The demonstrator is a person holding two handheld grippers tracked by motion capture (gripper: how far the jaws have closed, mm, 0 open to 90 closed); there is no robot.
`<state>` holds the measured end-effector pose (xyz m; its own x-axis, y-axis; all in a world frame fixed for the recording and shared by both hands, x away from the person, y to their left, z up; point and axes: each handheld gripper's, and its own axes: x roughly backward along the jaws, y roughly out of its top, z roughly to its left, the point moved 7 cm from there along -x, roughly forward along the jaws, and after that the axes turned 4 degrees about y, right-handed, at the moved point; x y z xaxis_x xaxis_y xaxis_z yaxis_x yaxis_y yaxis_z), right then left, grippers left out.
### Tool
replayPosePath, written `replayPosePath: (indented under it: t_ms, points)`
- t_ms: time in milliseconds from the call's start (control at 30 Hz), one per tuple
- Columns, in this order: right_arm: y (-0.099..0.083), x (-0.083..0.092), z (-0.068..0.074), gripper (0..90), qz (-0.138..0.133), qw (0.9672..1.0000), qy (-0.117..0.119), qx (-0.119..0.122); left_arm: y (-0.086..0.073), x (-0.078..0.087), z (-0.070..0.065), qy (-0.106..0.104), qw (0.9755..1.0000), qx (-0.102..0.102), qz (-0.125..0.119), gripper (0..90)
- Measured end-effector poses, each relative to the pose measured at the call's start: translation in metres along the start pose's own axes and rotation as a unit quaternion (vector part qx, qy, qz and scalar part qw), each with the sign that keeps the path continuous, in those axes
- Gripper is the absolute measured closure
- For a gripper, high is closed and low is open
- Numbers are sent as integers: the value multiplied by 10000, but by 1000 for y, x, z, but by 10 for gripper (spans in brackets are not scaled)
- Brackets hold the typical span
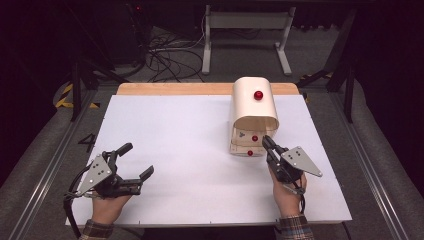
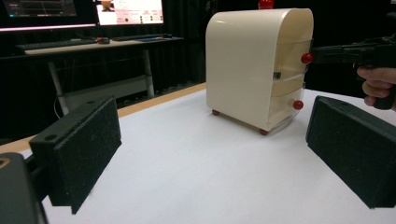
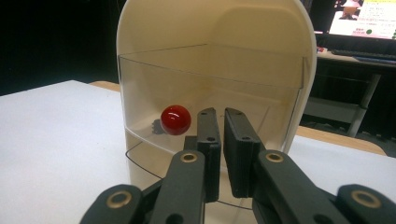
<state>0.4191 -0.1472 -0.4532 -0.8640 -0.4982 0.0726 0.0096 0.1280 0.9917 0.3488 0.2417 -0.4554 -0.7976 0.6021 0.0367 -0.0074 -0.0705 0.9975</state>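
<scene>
A cream drawer cabinet stands at the far right of the white table, with a red ball on top. Its two clear drawers each carry a red knob, the upper and the lower. My right gripper is at the cabinet's front, level with the upper drawer. In the right gripper view its jaws stand almost together with nothing between them, and the upper knob sits just to their left. My left gripper rests wide open at the near left, holding nothing and facing the cabinet.
A wooden strip borders the table's far edge. Beyond it are a metal desk frame and loose cables on the floor. A desk with monitors stands behind the cabinet in the left gripper view.
</scene>
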Motion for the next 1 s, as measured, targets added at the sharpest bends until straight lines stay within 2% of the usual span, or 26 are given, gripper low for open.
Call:
replayPosePath:
  t_ms: [267, 633, 1000]
  points:
    - [2, 4, 0, 782, -67, 10000, 63, 26, 1, 0, 0, -1, 10000, 27, -21, 41]
    - [1, 9, 1, 734, -88, 9999, 108, 60, 0, 0, 0, -10, 10000, 9, 1, 41]
    - [1, 13, 0, 635, -94, 9997, 227, 70, -1, 0, -1, 10, 10000, 26, 13, 41]
